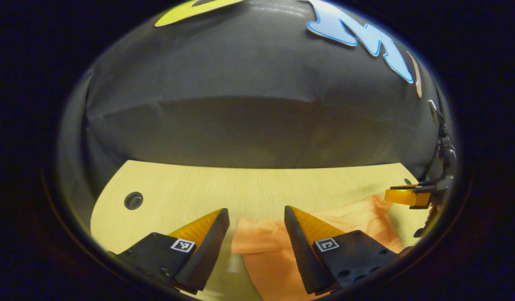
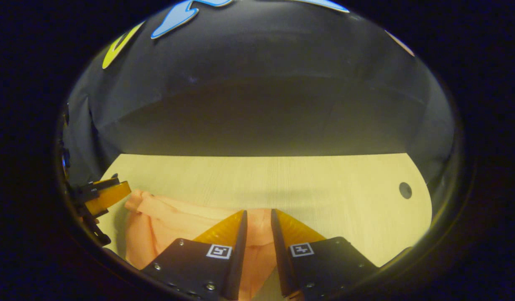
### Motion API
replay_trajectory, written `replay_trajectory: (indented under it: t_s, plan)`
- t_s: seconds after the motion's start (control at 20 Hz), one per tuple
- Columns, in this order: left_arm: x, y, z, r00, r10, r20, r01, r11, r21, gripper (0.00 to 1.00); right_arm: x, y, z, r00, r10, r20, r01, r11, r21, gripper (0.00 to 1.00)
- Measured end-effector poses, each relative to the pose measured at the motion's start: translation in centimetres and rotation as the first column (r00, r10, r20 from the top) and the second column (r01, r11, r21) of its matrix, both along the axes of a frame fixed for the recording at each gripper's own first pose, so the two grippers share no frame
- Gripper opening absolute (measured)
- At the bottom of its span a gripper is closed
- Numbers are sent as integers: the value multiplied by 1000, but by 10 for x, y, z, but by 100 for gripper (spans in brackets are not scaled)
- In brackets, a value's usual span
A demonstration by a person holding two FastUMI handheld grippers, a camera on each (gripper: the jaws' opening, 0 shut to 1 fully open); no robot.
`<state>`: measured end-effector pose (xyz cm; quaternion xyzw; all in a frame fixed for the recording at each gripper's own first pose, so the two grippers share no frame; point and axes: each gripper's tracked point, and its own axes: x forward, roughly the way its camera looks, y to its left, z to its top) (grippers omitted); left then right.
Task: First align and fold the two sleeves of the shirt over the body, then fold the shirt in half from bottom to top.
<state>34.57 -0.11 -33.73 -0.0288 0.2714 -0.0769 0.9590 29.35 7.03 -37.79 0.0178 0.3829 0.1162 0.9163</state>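
The orange shirt lies bunched on the wooden bench, not yet spread for sleeve folding. The left tool hangs released over one edge. The right tool is narrowed around a fold (contact I cannot tell), likely to lift and flatten it.

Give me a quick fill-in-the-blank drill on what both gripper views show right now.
1. The shirt lying on the table is ____ in colour.
2. In the left gripper view, the left tongs stand ____, with a wide gap between the fingers.
3. In the right gripper view, shirt cloth shows in the narrow gap of the right tongs, and the round hole lies to the ____ of them.
4. The table top is made of pale ____.

Missing words: orange; open; right; wood
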Motion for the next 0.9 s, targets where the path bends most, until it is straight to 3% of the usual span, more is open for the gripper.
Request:
replay_trajectory:
  t_s: [0.1,0.25,0.35,0.45,0.65,0.85,0.9]
  plan:
    - [-13,-1,26,1000,-9,6,9,1000,6,84,-8,-2,22,1000,2,11,-2,1000,6,36]
    - [-38,-4,68,1000,-10,24,11,1000,-11,88,-19,-4,60,999,1,38,-2,1000,25,36]
    - [-59,-4,100,999,-7,36,7,1000,-15,84,-31,0,93,998,-6,65,3,999,44,36]
    - [-85,-5,133,999,-7,52,8,1000,-17,92,-46,1,130,995,-12,100,5,998,63,36]
    - [-146,-10,195,996,-13,91,16,999,-31,84,-91,7,207,983,-9,185,-6,997,77,36]
    - [-198,-16,244,990,-10,144,16,999,-40,84,-131,10,260,964,1,267,-26,996,90,36]
    - [-209,-16,252,988,-8,157,14,999,-40,92,-142,12,272,958,1,285,-30,995,100,36]
